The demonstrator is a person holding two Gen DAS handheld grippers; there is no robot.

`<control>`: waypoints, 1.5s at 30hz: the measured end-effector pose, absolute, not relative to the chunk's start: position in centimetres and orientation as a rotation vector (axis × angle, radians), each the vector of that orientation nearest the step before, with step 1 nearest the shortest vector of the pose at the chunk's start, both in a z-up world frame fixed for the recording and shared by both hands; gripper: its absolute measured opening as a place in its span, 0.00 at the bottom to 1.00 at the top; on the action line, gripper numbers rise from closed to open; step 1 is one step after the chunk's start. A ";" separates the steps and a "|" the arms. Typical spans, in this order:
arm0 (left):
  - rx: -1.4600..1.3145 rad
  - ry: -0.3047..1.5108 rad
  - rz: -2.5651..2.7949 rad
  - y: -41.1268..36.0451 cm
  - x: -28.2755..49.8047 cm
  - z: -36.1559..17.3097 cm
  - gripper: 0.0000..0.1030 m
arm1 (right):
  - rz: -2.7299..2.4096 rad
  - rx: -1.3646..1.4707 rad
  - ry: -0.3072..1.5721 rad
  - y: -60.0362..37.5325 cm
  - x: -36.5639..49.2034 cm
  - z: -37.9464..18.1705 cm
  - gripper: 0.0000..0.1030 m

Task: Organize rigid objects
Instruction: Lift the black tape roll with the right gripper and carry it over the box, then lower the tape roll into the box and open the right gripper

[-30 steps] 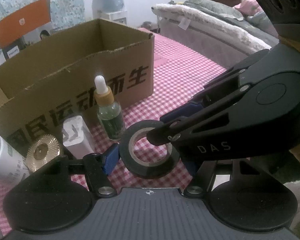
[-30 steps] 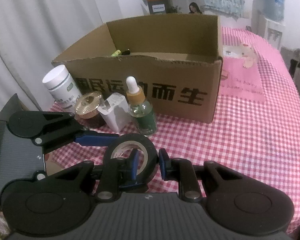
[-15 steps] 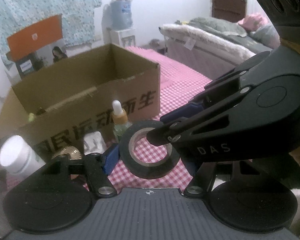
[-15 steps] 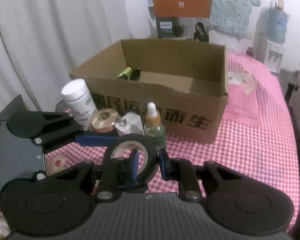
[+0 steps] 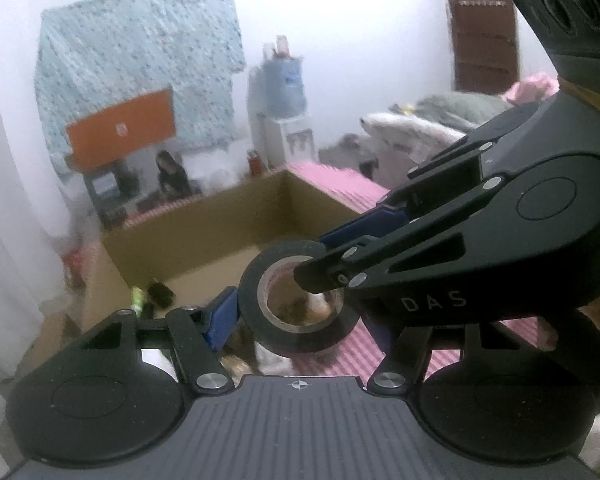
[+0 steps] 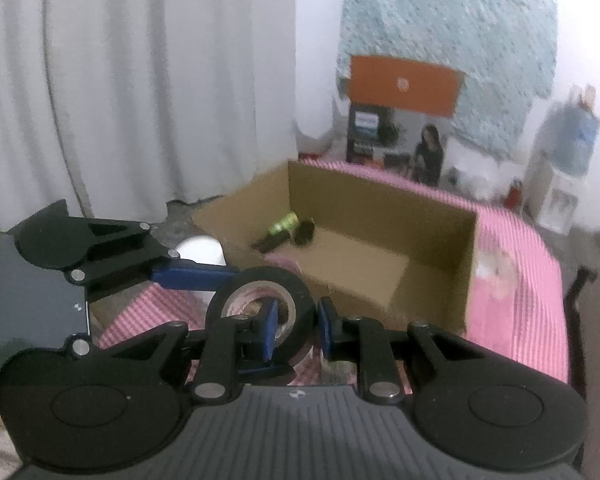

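Hanging above pink checked tablecloth (image 6: 512, 304): black tape roll (image 6: 260, 304). Right gripper (image 6: 296, 324) clamped through roll wall, one finger inside ring; left gripper (image 5: 296, 316) pads pressing roll's outer sides. Open cardboard box (image 6: 364, 236) just behind, small dark items inside. White curtain (image 6: 140, 80) left, water dispenser (image 5: 280, 92) against far wall.

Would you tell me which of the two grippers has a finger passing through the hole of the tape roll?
The right gripper: one finger sits inside the black tape roll; the left gripper straddles it outside.
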State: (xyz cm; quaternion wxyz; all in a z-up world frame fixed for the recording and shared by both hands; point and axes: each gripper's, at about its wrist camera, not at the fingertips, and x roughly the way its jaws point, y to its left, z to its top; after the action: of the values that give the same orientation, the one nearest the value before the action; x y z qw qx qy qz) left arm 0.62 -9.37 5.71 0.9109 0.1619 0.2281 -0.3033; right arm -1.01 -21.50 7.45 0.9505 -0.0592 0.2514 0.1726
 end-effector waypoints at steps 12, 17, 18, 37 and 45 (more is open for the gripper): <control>0.336 0.495 -0.580 -8.7 7.8 9.7 0.64 | 0.455 -0.144 0.528 -20.8 6.9 12.4 0.23; 0.311 0.583 -0.567 -8.7 12.2 9.7 0.65 | 0.509 -0.081 0.619 -21.8 12.9 12.9 0.23; 0.289 0.614 -0.567 -8.7 13.5 9.5 0.65 | 0.516 -0.072 0.639 -22.0 14.2 12.8 0.23; 0.224 1.067 -0.497 -11.0 28.7 1.4 0.65 | 0.540 0.076 1.012 -23.7 32.1 3.3 0.23; 0.211 1.157 -0.492 -11.5 31.5 -0.7 0.65 | 0.549 0.102 1.071 -24.3 35.1 0.8 0.23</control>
State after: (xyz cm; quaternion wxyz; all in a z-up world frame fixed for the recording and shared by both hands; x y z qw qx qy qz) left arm 31.52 -11.50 -0.75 0.8038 0.0984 0.5400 -0.2295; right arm 35.06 -24.34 0.79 0.8231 0.0482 0.5035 0.2583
